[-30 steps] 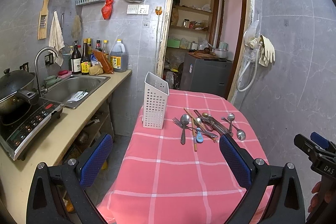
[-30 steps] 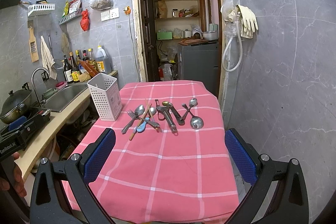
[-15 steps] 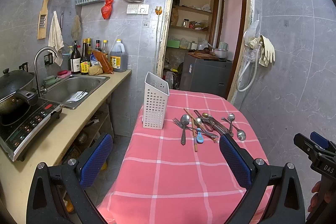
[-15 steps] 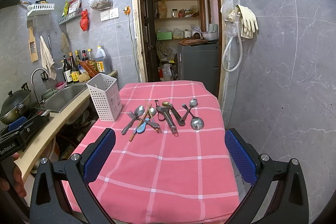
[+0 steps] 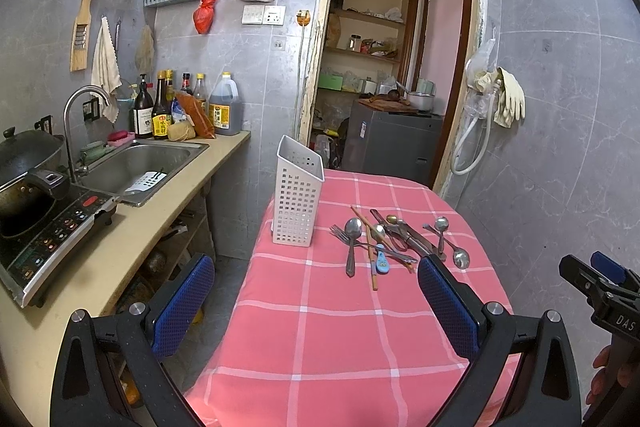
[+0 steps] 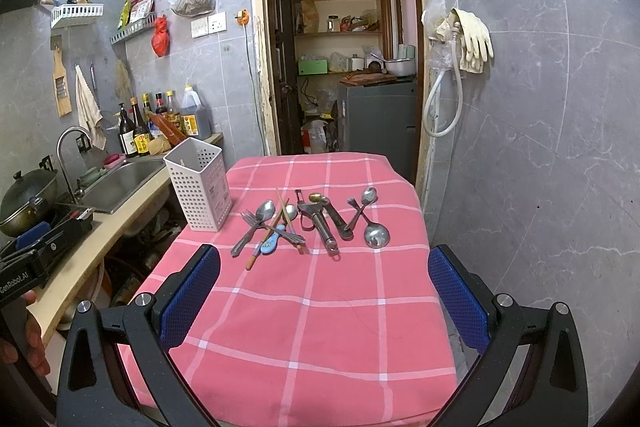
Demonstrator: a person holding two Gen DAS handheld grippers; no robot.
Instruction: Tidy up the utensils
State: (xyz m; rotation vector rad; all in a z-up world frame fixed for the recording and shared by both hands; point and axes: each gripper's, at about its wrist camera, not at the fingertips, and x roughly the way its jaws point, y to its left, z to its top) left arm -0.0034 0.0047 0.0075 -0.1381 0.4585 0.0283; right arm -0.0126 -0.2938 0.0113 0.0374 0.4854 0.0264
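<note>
Left gripper point(image 5: 316, 301): released, empty, held back from the desk point(image 5: 320, 339).
Right gripper point(image 6: 324, 293): spread wide, grasping nothing, aimed at the pile, probably to line up a first pick.
Utensils point(image 6: 308, 221): loose heap mid-desk, spoons, forks and chopsticks crossing.
Holder point(image 6: 199, 183): white perforated caddy, upright beside the heap, apparently empty, likely the destination.

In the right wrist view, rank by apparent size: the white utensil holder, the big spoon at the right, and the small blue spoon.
Largest to smallest:
1. white utensil holder
2. big spoon
3. small blue spoon, though partly covered, so unsure.
</note>
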